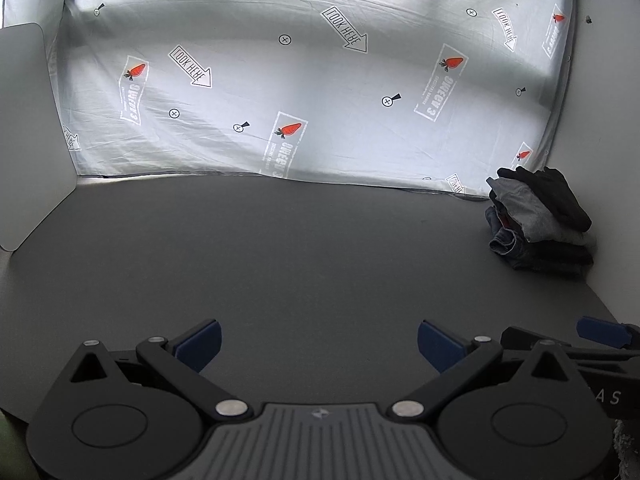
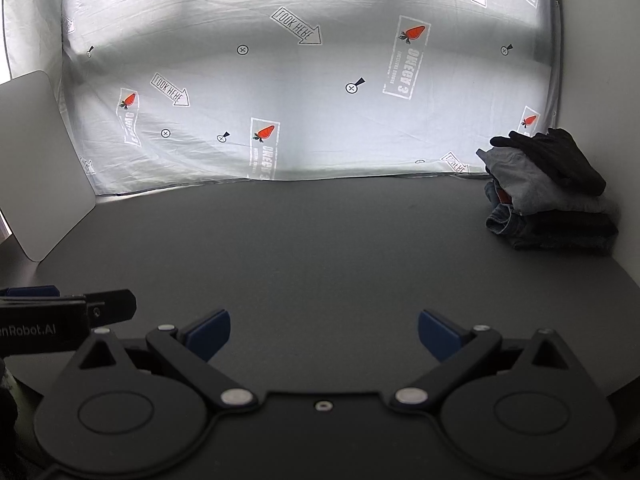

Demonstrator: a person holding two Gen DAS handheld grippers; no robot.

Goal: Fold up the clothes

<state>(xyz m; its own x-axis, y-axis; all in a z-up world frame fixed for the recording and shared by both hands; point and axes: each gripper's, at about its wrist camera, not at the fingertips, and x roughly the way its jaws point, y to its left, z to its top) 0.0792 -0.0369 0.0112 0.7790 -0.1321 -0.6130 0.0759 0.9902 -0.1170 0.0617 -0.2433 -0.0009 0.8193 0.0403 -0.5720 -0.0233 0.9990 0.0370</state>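
A stack of folded clothes (image 1: 540,220) (image 2: 548,196) sits at the far right of the dark grey table (image 1: 300,248) (image 2: 304,240), against the wall: a black garment on top, a grey one under it, denim and dark pieces below. My left gripper (image 1: 318,344) is open over the near middle of the table with nothing between its blue pads. My right gripper (image 2: 324,336) is open too and holds nothing. Each gripper shows at the edge of the other's view, side by side. Both are well short of the stack.
A pale sheet (image 1: 304,92) (image 2: 304,92) printed with carrots and "LOOK HERE" arrows hangs behind the table. A white board (image 1: 28,132) (image 2: 36,160) leans at the far left. A white wall (image 1: 608,120) bounds the right side.
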